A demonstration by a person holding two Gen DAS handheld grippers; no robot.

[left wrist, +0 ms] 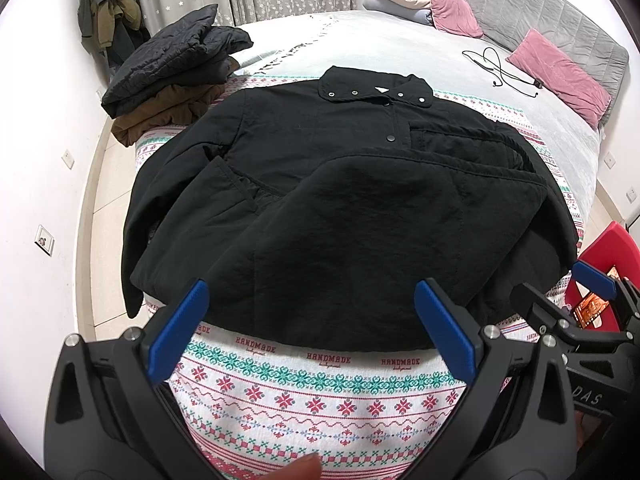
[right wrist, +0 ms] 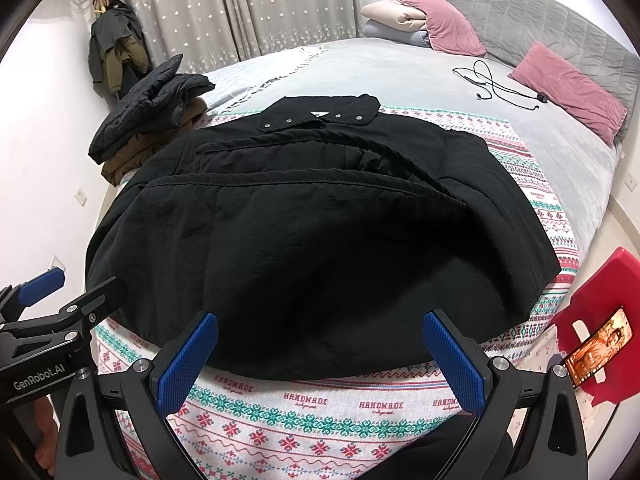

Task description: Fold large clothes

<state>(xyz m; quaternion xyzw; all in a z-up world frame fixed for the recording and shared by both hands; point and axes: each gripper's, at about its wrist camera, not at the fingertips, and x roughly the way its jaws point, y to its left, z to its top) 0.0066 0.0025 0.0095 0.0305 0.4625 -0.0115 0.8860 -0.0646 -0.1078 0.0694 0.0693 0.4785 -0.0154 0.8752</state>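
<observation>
Hem of the black quilted snap-collar jacket (left wrist: 360, 220) lies across both wide-spread, empty grippers, left (left wrist: 310, 326) and right (right wrist: 320, 354), by the patterned blanket's (left wrist: 320, 396) near edge.

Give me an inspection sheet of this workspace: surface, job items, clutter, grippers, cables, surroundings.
Surface: bed with a grey cover; patterned blanket spread over the near part.
Job's things: black jacket lies on the blanket, collar away from the cameras, one side already folded over the front.
Clutter: stack of folded coats at the far left edge; two pink pillows; folded bedding.
Grippers: left gripper open, empty; right gripper open, empty; both near the hem.
Cables: black cable loose on the cover.
Surroundings: curtains; hanging clothes; red stool carrying a lit phone.
</observation>
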